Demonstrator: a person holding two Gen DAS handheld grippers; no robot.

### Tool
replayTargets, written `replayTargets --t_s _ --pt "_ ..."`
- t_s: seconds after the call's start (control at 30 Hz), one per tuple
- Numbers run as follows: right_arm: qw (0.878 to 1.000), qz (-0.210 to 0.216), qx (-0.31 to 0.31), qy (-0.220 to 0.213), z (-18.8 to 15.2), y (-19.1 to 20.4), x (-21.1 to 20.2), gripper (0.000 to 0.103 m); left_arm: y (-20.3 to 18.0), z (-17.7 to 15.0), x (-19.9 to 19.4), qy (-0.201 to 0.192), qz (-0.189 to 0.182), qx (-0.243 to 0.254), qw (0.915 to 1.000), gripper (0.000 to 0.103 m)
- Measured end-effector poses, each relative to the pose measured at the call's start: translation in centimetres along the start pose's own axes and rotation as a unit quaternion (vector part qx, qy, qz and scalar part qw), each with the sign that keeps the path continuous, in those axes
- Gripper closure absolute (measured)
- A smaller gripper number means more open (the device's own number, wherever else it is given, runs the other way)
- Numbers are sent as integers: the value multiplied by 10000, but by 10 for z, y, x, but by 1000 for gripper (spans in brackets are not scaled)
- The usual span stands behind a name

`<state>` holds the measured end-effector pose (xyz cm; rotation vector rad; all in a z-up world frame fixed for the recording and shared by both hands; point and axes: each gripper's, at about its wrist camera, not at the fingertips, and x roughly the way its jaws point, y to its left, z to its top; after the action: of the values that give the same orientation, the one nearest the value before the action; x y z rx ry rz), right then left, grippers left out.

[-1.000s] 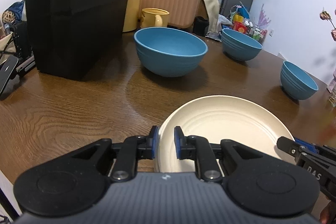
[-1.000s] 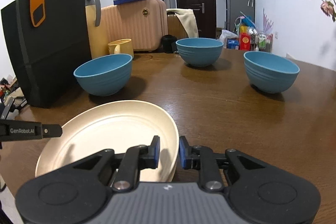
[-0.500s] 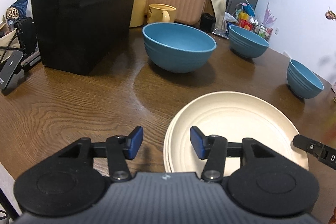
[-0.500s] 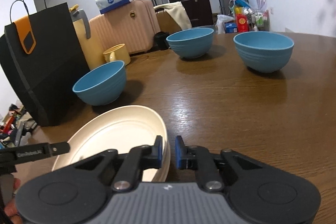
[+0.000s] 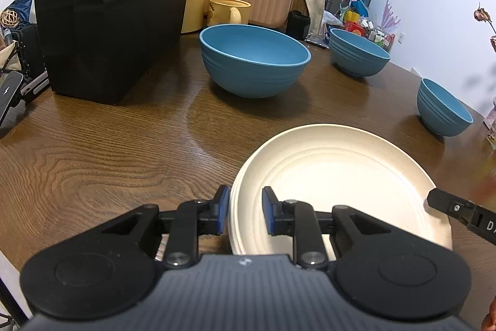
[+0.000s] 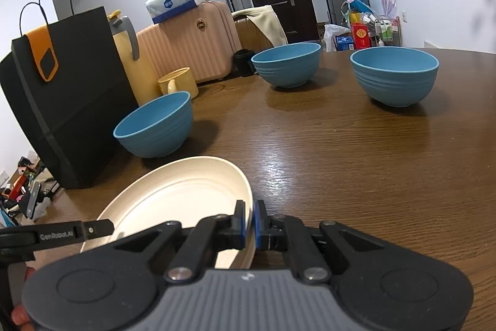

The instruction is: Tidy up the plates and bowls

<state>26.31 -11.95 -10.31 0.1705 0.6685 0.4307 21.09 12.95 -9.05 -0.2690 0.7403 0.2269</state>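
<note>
I am pinching the cream plate stack (image 6: 186, 194), lower centre of frame, with my right gripper (image 6: 249, 225); my left gripper (image 5: 245, 211) is straddling its rim, jaws spread. Next: clamp left, lift level.

Bright, sharp fisheye views; overhead glare on the table (image 6: 310, 176), edges bent and vignetted

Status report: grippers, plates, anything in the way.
Left gripper open astride plate stack rim. Right gripper shut on plate stack. Three blue bowls ahead, nearest.
</note>
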Motion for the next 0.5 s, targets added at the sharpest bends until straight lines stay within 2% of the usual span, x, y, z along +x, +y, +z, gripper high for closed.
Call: replayTargets --t_s 0.5 --pt "9995 -70 -296 -36 -3 8 3 98 8 2 -1 10 -83 -114 9999 79"
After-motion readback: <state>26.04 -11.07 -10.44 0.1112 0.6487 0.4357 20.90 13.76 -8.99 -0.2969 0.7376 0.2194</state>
